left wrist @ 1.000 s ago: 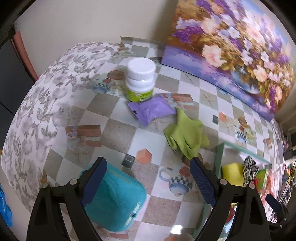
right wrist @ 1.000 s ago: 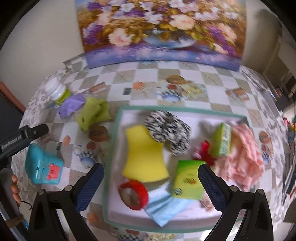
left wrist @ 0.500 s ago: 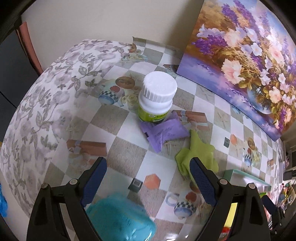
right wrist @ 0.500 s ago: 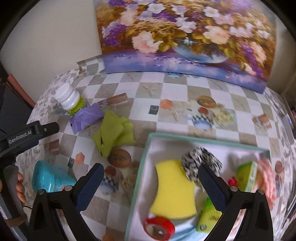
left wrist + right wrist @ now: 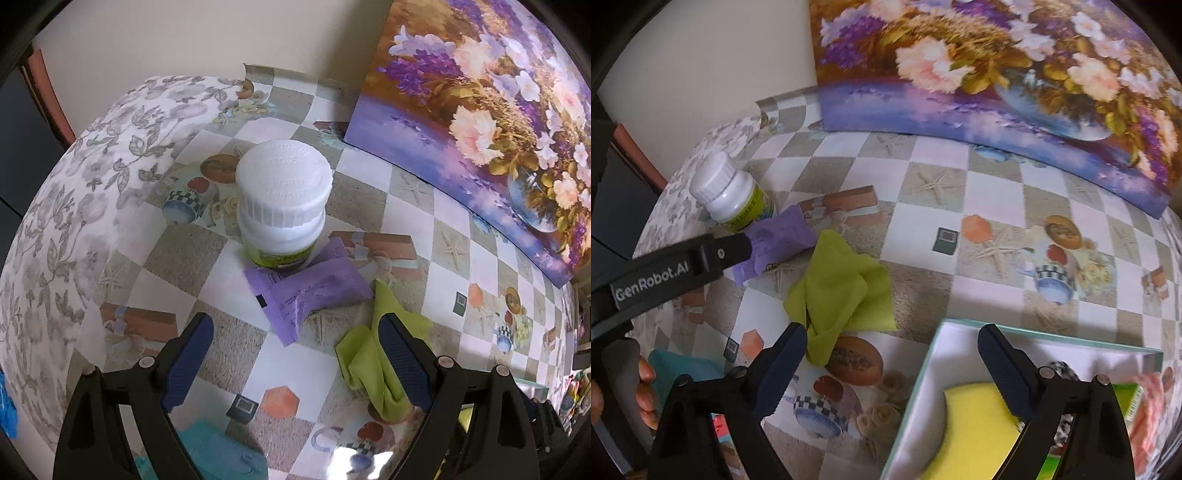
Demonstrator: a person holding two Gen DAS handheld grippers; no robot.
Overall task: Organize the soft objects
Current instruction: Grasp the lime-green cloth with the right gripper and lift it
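Note:
A purple soft packet [image 5: 310, 291] lies on the checked tablecloth against a white pill bottle [image 5: 282, 201]; it also shows in the right wrist view [image 5: 775, 243]. A crumpled green cloth [image 5: 376, 354] lies just right of it, seen too in the right wrist view [image 5: 838, 291]. My left gripper [image 5: 295, 354] is open and empty, just short of the packet. My right gripper [image 5: 892, 362] is open and empty, over the tray's left rim, near the green cloth. The white tray [image 5: 923, 387] holds a yellow sponge [image 5: 979, 424] and other soft items.
A teal box [image 5: 218, 454] lies under my left gripper. A flower painting [image 5: 997, 74] leans on the wall at the back. The left gripper's arm [image 5: 672, 266] crosses the right wrist view. The table edge curves at left.
Both grippers moved forward and left. The left one passed over the teal box toward the purple packet and bottle. The right one left the tray's middle for its left rim.

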